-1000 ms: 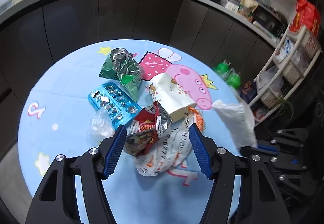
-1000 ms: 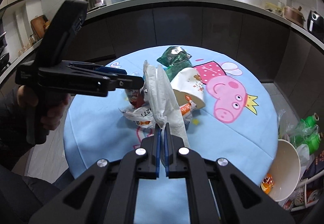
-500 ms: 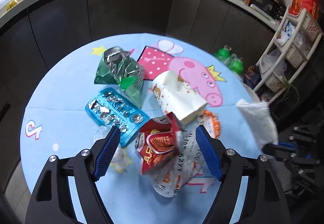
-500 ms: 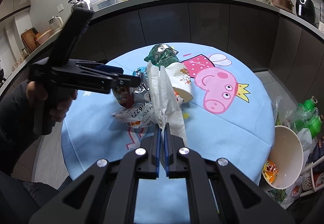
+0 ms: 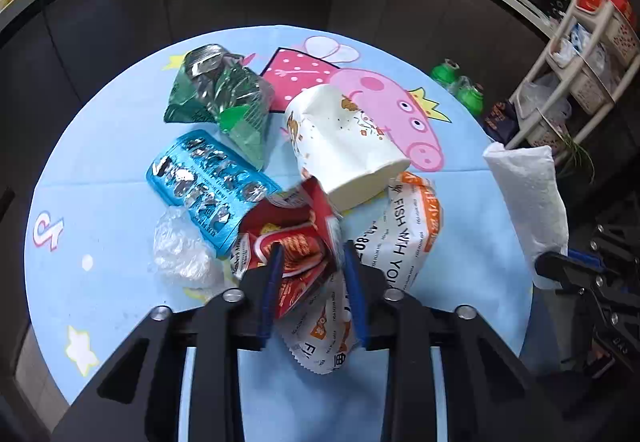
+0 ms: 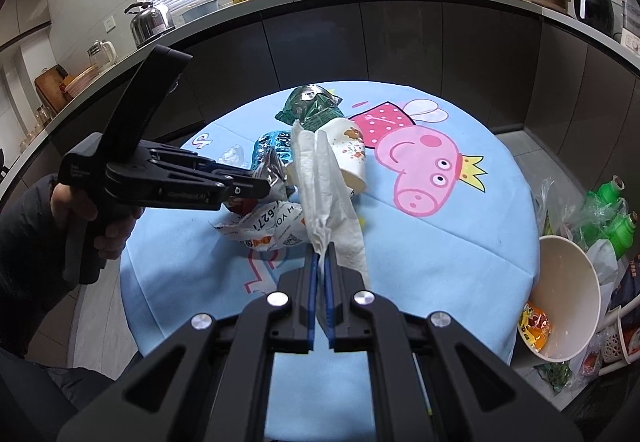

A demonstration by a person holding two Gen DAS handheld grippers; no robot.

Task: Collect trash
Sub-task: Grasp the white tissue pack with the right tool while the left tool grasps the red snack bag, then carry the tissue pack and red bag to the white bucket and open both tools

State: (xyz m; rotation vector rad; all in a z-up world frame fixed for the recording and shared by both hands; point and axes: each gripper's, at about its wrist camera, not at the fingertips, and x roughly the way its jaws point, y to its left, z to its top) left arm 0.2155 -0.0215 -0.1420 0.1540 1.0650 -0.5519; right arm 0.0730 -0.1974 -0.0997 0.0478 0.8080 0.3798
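Note:
Trash lies on a round blue cartoon tablecloth (image 5: 120, 146). My left gripper (image 5: 312, 262) is shut on a red snack wrapper (image 5: 296, 242), held just above a white and orange fish wrapper (image 5: 404, 238). Nearby lie a stained white paper cup (image 5: 344, 146), a blue blister pack (image 5: 208, 182), a green foil bag (image 5: 224, 94) and a clear plastic wad (image 5: 180, 250). My right gripper (image 6: 320, 262) is shut on a white paper towel (image 6: 324, 186), held above the table's near side; the towel also shows in the left wrist view (image 5: 528, 194).
A white bin (image 6: 568, 298) with an orange wrapper inside stands on the floor right of the table, next to green bottles (image 6: 612, 210). A dark curved counter (image 6: 360, 22) rings the far side. A white shelf rack (image 5: 580, 54) stands at the right.
My left gripper has come down over the red wrapper and closed on it. My right gripper has kept hold of the paper towel and drawn back a little.

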